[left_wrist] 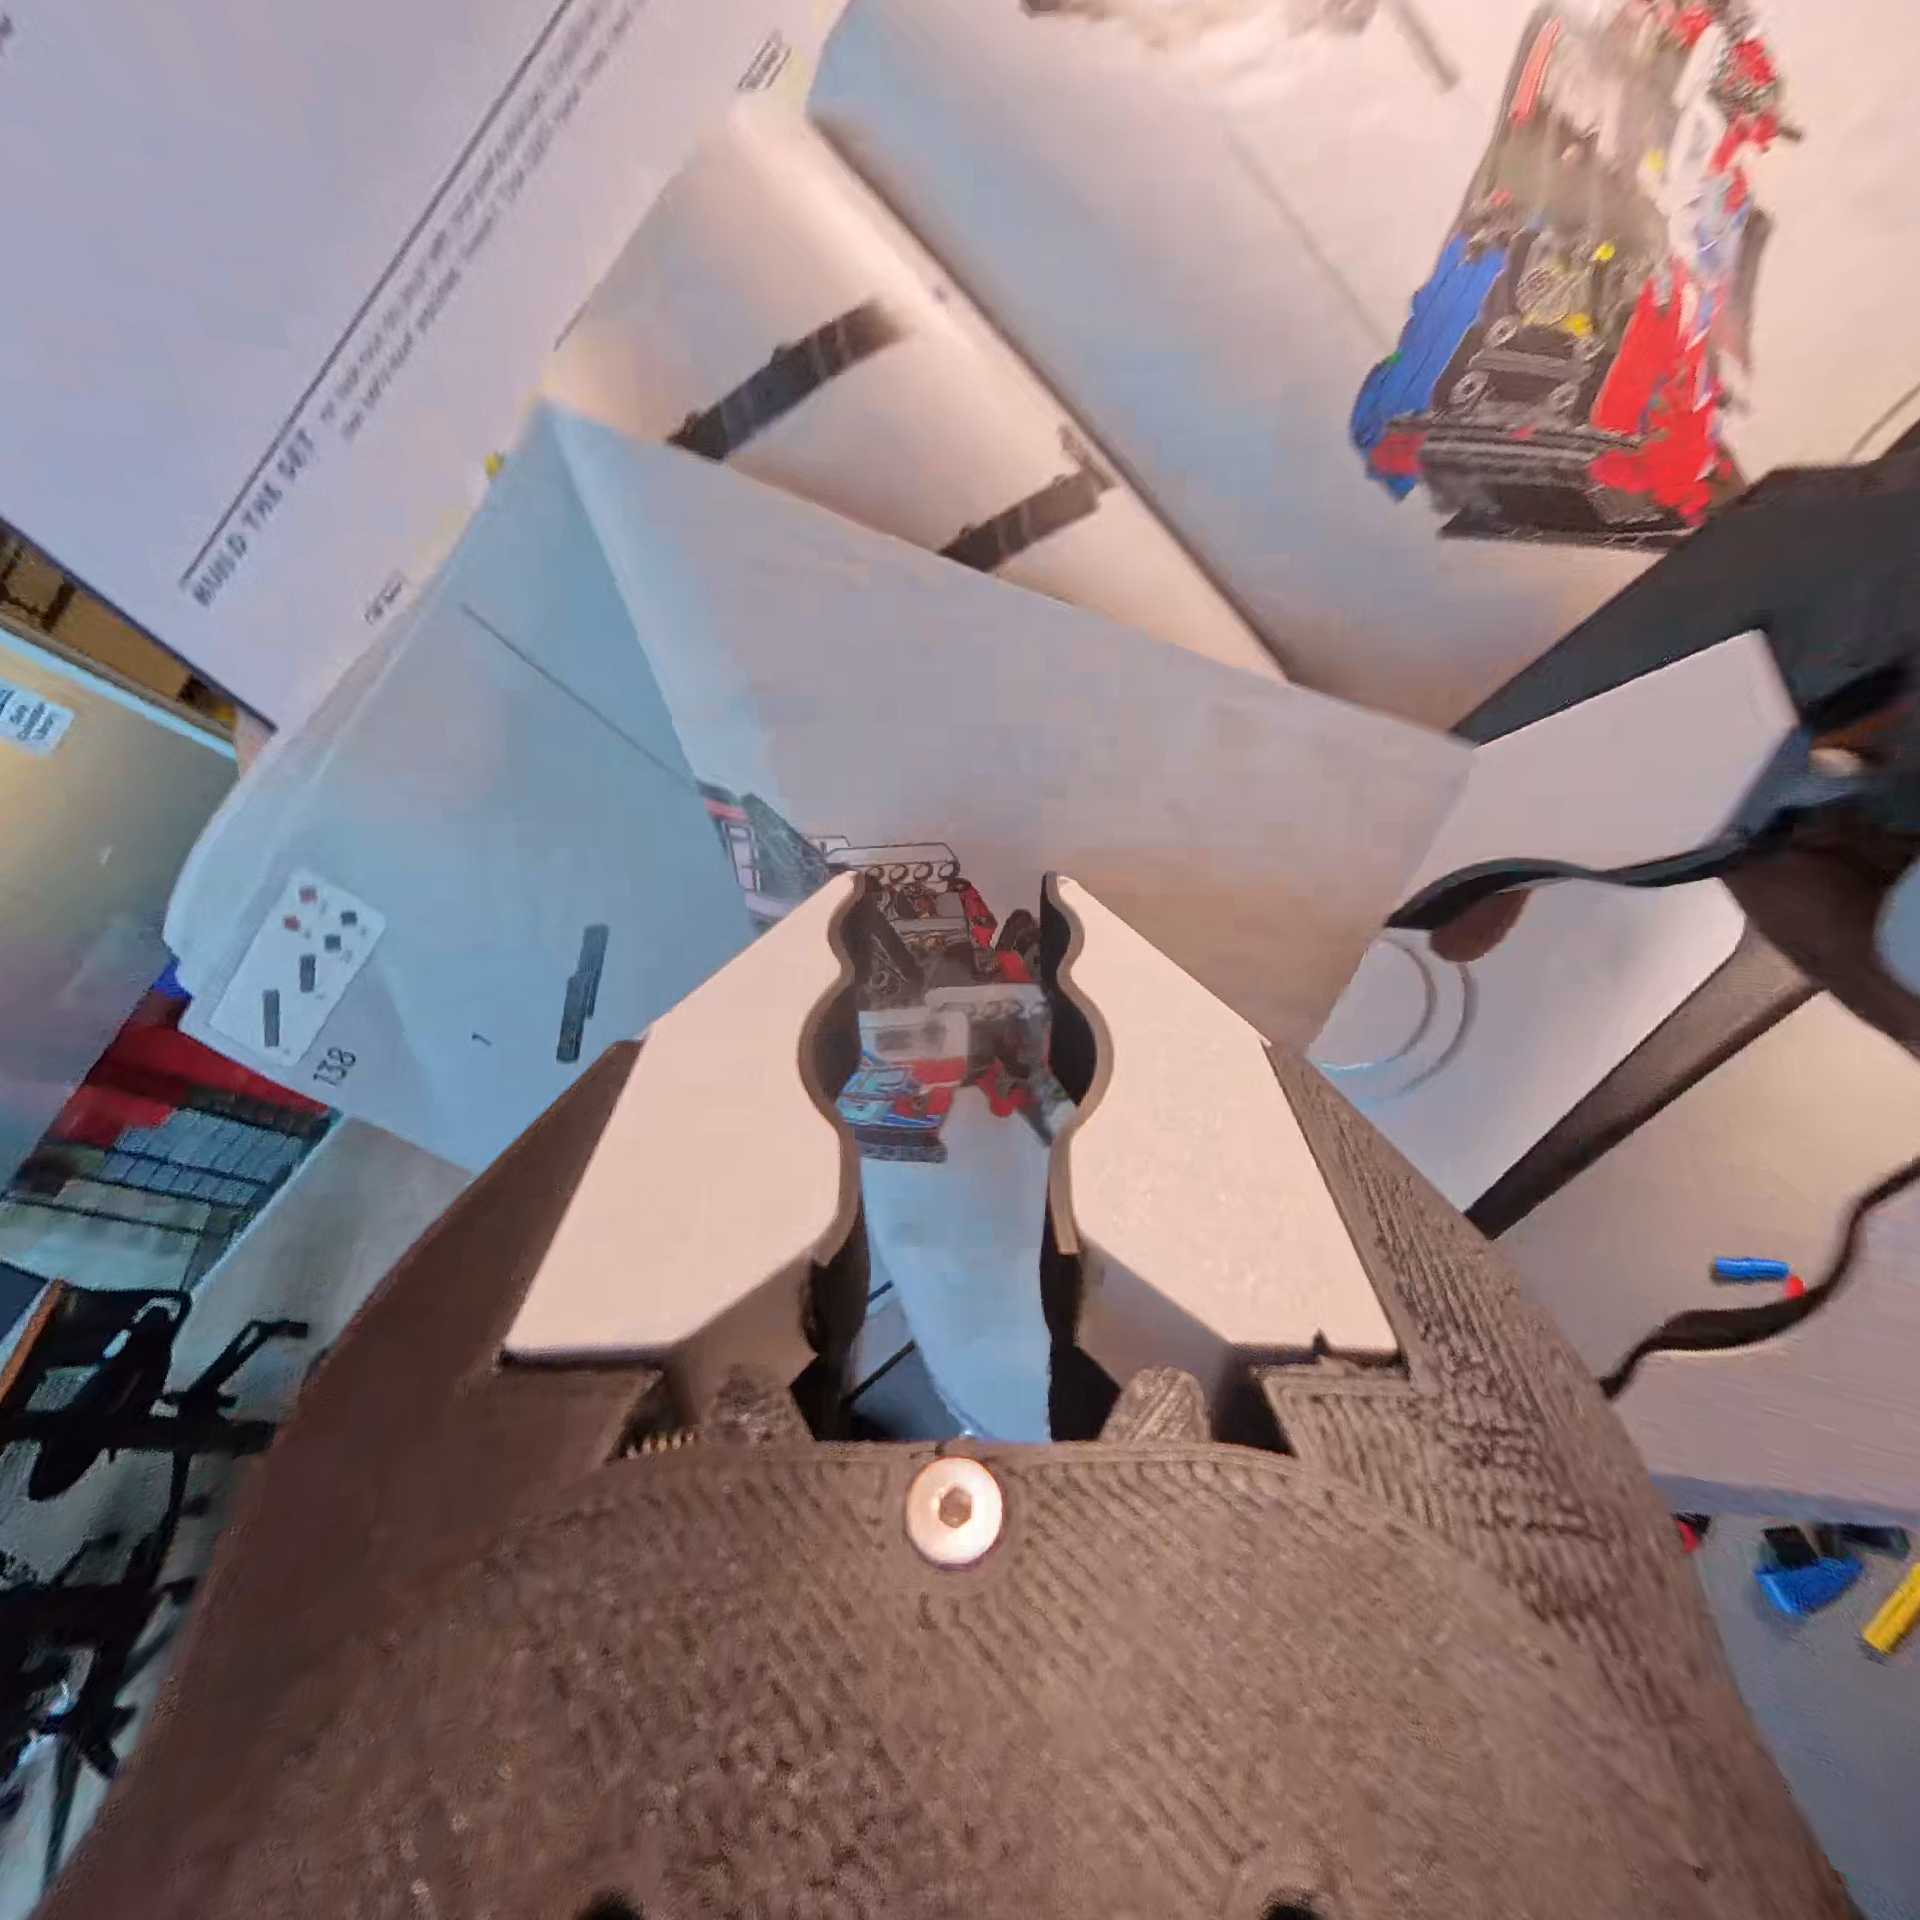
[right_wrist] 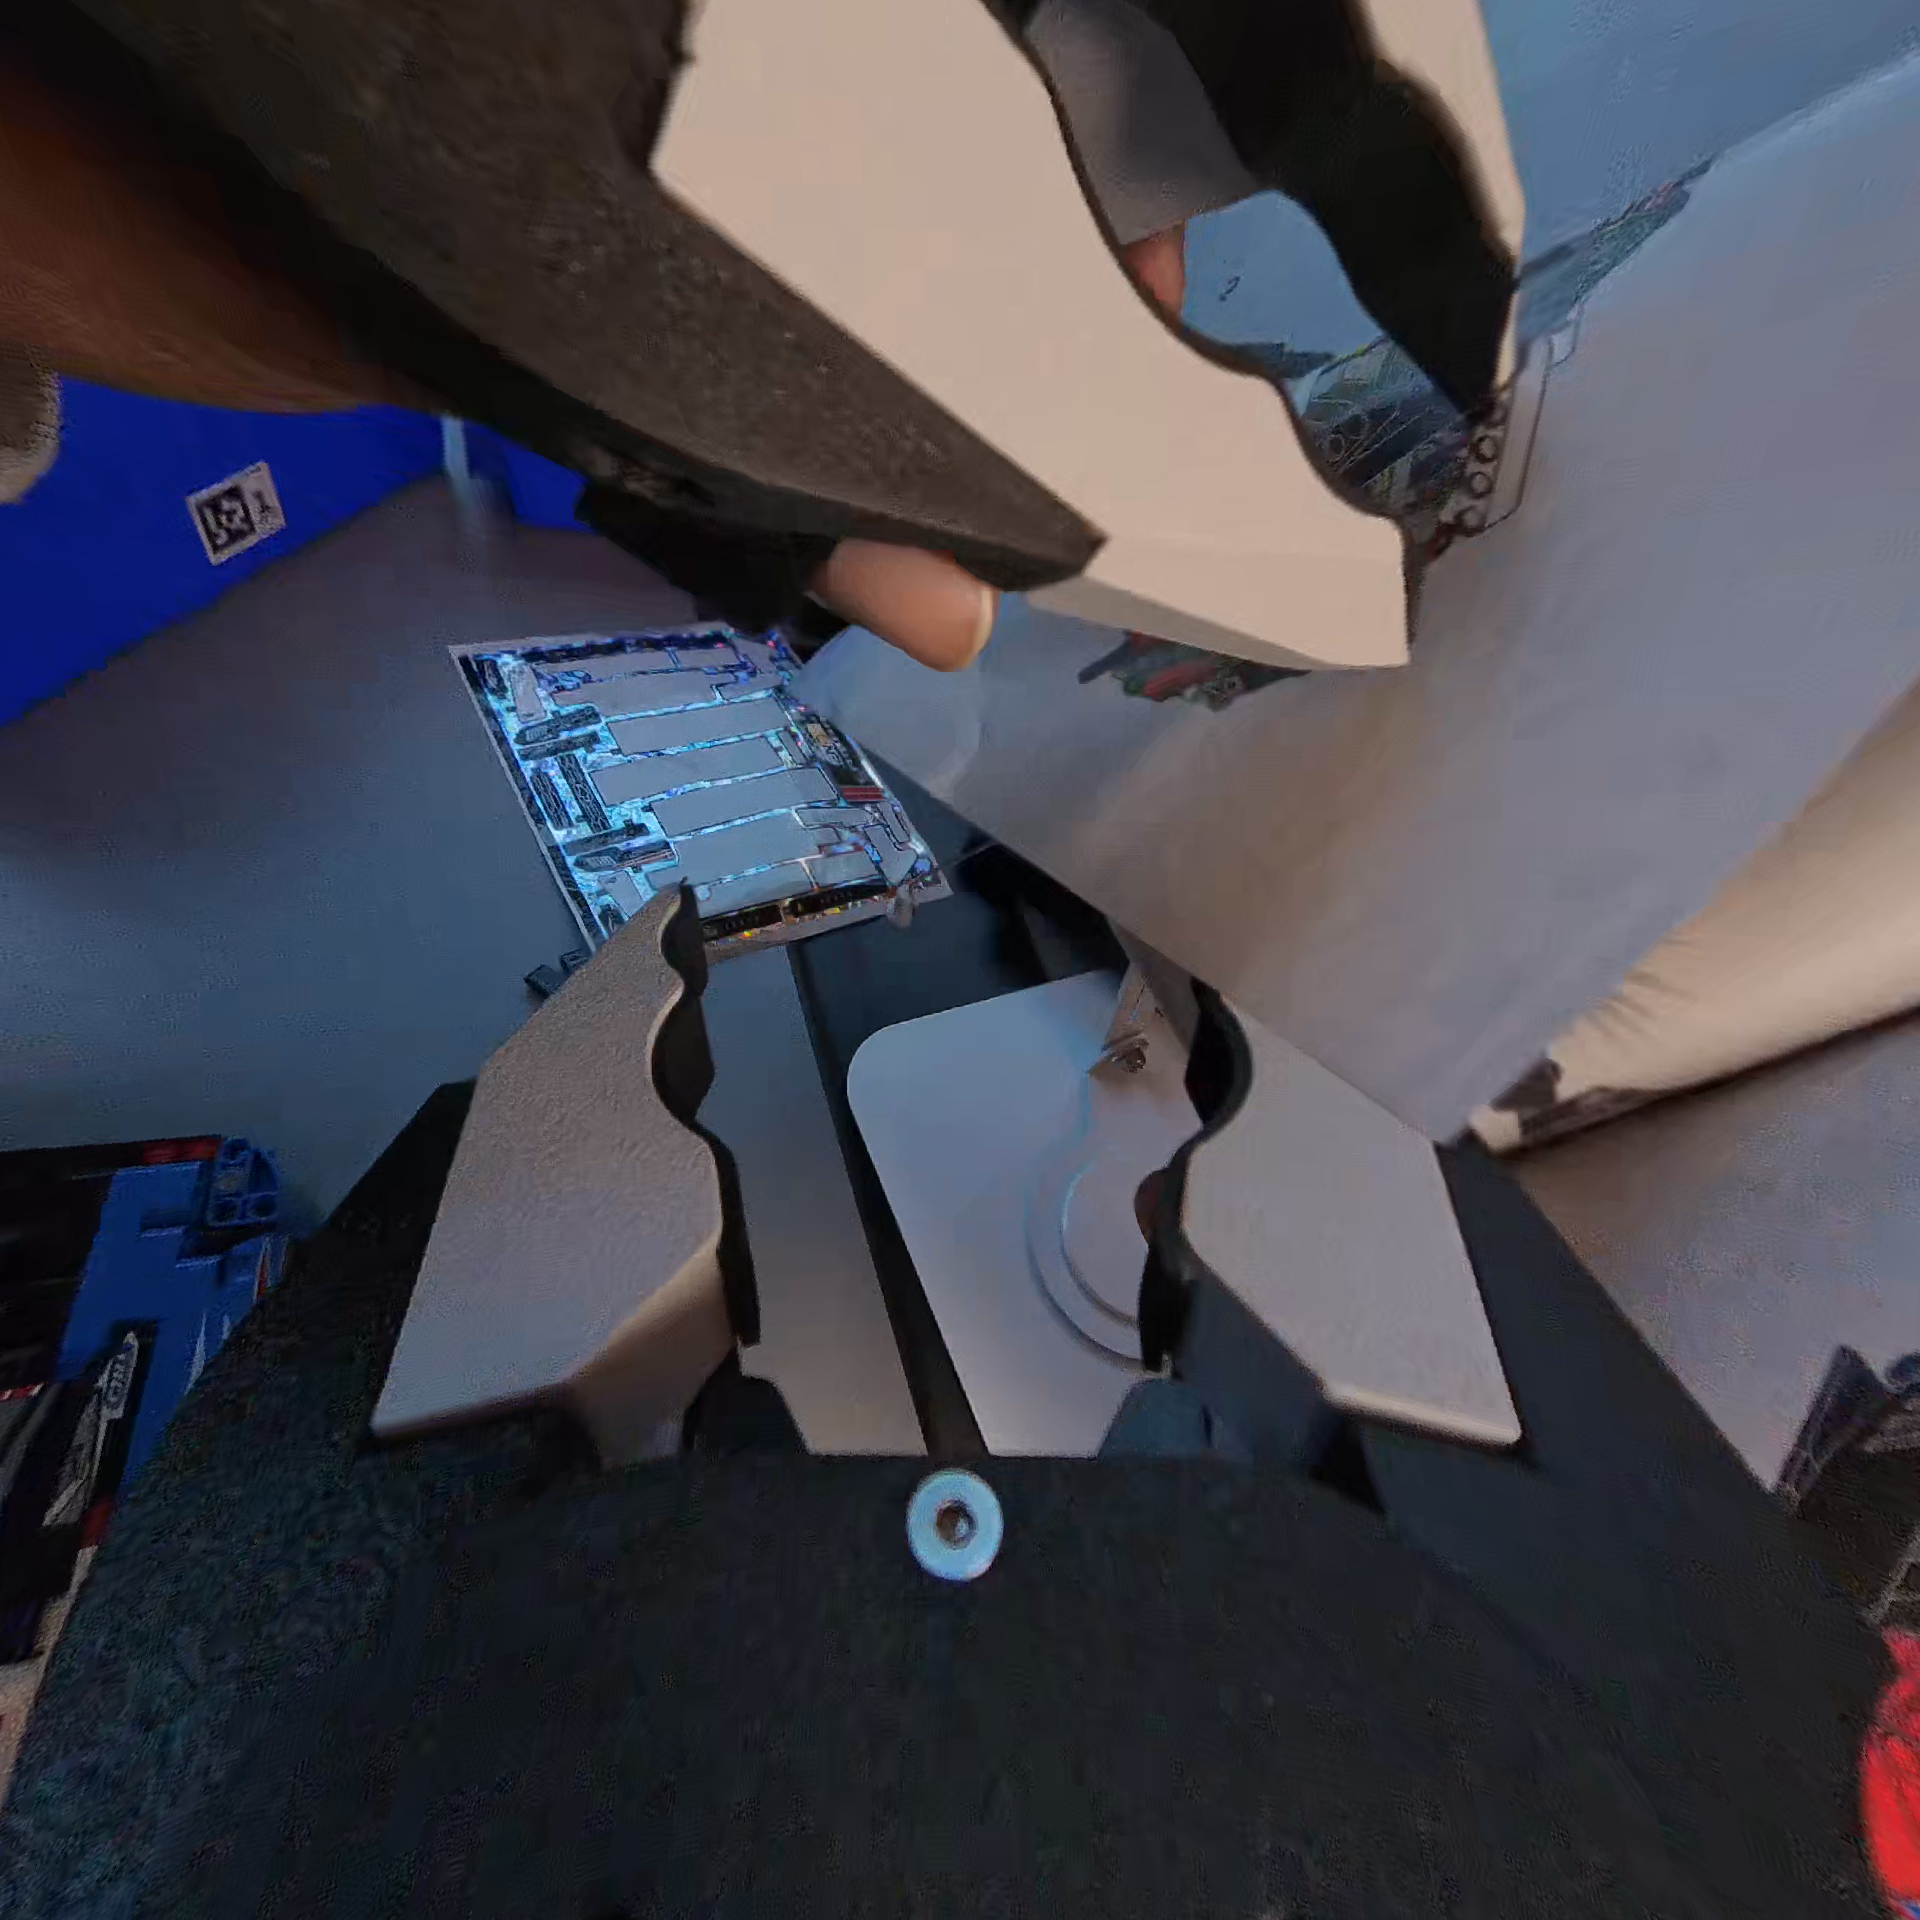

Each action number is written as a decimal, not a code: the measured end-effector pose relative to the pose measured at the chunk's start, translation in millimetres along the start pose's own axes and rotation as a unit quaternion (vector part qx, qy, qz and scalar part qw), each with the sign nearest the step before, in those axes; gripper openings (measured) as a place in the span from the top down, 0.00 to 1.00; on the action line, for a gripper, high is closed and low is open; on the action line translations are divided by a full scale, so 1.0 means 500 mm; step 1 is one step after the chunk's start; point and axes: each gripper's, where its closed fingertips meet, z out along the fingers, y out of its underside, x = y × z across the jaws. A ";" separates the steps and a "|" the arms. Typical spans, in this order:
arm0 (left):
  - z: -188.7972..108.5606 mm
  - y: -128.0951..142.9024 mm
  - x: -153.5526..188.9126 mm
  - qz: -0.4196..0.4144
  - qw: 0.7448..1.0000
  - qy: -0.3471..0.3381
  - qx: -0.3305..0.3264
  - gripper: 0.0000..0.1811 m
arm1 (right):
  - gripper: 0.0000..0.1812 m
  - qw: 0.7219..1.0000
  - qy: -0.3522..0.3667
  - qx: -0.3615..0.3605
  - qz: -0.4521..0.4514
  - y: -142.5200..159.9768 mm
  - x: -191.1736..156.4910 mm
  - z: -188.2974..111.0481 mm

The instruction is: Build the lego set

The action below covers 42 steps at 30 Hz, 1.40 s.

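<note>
The instruction booklet (left_wrist: 935, 665) is fanned open, its pages standing up in front of my left gripper (left_wrist: 956, 883). One curved page (left_wrist: 956, 1278) runs down between the left fingers, which stand a little apart. The left gripper also shows at the top of the right wrist view (right_wrist: 1444, 499), with the page (right_wrist: 1558, 727) between its tips. My right gripper (right_wrist: 940, 945) is open and empty, above a white plate with a round recess (right_wrist: 966, 1164) and a black bar. It shows in the left wrist view (left_wrist: 1621, 790) to the right of the booklet.
A shiny sticker sheet (right_wrist: 686, 779) lies on the grey table beyond the right gripper. A blue and black Lego build (right_wrist: 156, 1299) sits at the lower left. Loose blue (left_wrist: 1751, 1270) and yellow (left_wrist: 1891, 1610) parts lie at the right. A red, blue and black truck (left_wrist: 1558, 364) shows beyond the booklet.
</note>
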 end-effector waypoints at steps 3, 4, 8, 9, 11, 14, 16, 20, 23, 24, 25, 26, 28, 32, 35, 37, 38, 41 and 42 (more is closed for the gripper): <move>0.009 0.067 -0.055 -0.062 0.998 -0.020 -0.027 0.85 | 0.58 0.998 -0.008 0.068 0.017 -0.036 -0.001 -0.039; 0.004 0.084 -0.076 -0.086 0.996 -0.028 -0.028 0.84 | 0.63 0.995 -0.009 0.089 0.036 -0.047 0.004 -0.054; -0.078 0.066 -0.174 -0.186 0.978 -0.075 0.058 0.83 | 0.96 0.979 0.120 0.133 0.099 -0.044 0.110 -0.122; -0.112 0.040 -0.191 -0.200 0.971 -0.086 0.097 0.83 | 1.00 0.971 0.167 0.128 0.113 -0.031 0.142 -0.138; -0.186 -0.023 -0.197 -0.204 0.959 -0.096 0.173 0.84 | 1.00 0.960 0.220 0.100 0.141 -0.001 0.180 -0.148; -0.294 -0.122 -0.155 -0.167 0.943 -0.102 0.268 0.87 | 0.97 0.952 0.259 0.054 0.154 0.029 0.201 -0.140; -0.343 -0.165 -0.121 -0.118 0.935 -0.128 0.309 0.91 | 0.94 0.948 0.281 0.028 0.145 0.034 0.207 -0.135; -0.270 -0.167 0.023 -0.079 0.967 -0.017 0.243 0.87 | 0.90 0.942 0.316 -0.002 0.114 0.035 0.211 -0.125; -0.182 -0.126 0.115 -0.076 0.980 0.051 0.179 0.85 | 0.83 0.934 0.342 -0.010 0.105 0.035 0.217 -0.121; -0.152 -0.107 0.128 -0.066 0.984 0.051 0.158 0.85 | 0.80 0.931 0.347 -0.011 0.107 0.036 0.221 -0.121; -0.119 -0.083 0.138 -0.059 0.988 0.052 0.130 0.83 | 0.77 0.928 0.354 -0.013 0.112 0.039 0.226 -0.122; -0.082 -0.053 0.144 -0.058 0.992 0.054 0.098 0.82 | 0.73 0.926 0.359 -0.018 0.120 0.046 0.231 -0.121; -0.009 0.025 0.139 -0.065 0.997 0.047 0.022 0.79 | 0.70 0.922 0.359 -0.029 0.141 0.069 0.237 -0.115; 0.049 0.103 0.072 -0.068 0.997 -0.004 0.039 0.80 | 0.69 0.921 0.368 -0.051 0.117 0.085 0.242 -0.113; 0.045 0.111 0.039 -0.075 0.996 -0.022 0.045 0.75 | 0.69 0.920 0.368 -0.058 0.117 0.085 0.241 -0.113; 0.041 0.121 0.018 -0.104 0.993 -0.024 0.042 0.74 | 0.69 0.920 0.369 -0.059 0.117 0.086 0.241 -0.114; 0.037 0.130 -0.002 -0.124 0.991 -0.034 0.042 0.73 | 0.69 0.920 0.369 -0.059 0.118 0.087 0.241 -0.115; 0.024 0.182 -0.068 -0.241 0.968 -0.055 0.036 0.63 | 0.69 0.919 0.369 -0.059 0.121 0.088 0.241 -0.115; 0.023 0.207 -0.085 -0.293 0.954 -0.049 0.032 0.57 | 0.69 0.919 0.370 -0.059 0.122 0.089 0.242 -0.116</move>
